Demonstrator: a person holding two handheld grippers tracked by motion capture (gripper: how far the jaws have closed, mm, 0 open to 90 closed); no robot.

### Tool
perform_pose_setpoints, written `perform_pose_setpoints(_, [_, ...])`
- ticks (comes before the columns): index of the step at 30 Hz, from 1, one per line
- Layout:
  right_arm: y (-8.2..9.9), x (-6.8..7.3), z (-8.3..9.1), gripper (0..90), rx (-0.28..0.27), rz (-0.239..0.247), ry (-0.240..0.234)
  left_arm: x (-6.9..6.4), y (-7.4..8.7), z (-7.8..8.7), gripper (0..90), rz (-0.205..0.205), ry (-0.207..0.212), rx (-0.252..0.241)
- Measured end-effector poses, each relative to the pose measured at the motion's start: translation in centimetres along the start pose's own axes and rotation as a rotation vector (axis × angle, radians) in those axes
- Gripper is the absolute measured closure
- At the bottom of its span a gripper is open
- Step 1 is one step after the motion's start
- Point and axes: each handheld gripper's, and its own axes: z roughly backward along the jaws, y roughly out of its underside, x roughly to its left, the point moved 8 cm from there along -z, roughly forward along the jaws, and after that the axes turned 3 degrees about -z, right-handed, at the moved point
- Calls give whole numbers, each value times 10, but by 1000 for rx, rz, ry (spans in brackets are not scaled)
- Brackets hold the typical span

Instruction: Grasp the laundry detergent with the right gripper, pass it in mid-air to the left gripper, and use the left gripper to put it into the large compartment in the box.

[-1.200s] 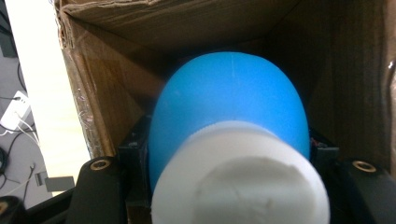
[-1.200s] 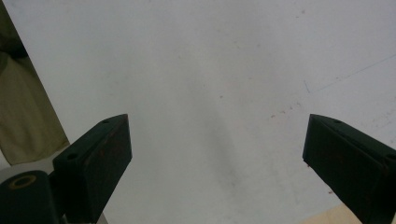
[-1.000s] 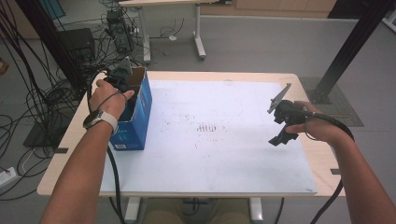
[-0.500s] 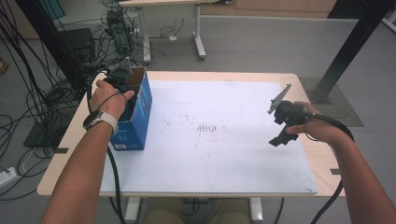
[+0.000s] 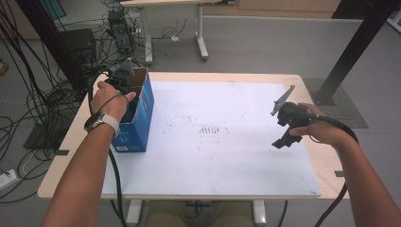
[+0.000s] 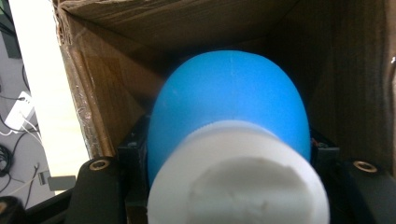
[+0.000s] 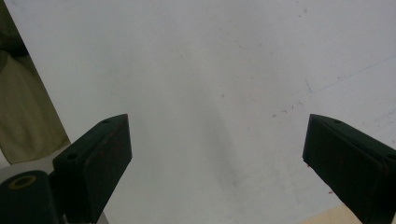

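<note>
While inside the box [image 6: 116,70], the blue bottle [image 6: 229,107] sits clamped — between the left jaws.

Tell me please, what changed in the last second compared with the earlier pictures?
Nothing visibly changed. The left gripper stays inside the blue box, shut on the blue object, and the right gripper stays open over the white sheet.

Even, soft indoor light; close blue object blurred, box interior dim.
</note>
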Motion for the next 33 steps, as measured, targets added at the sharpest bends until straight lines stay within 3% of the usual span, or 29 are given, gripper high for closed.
perform_pose_setpoints(33, [-1,1,-2,74,2,-2,-9,0,-1,1,372,-3,10,-15])
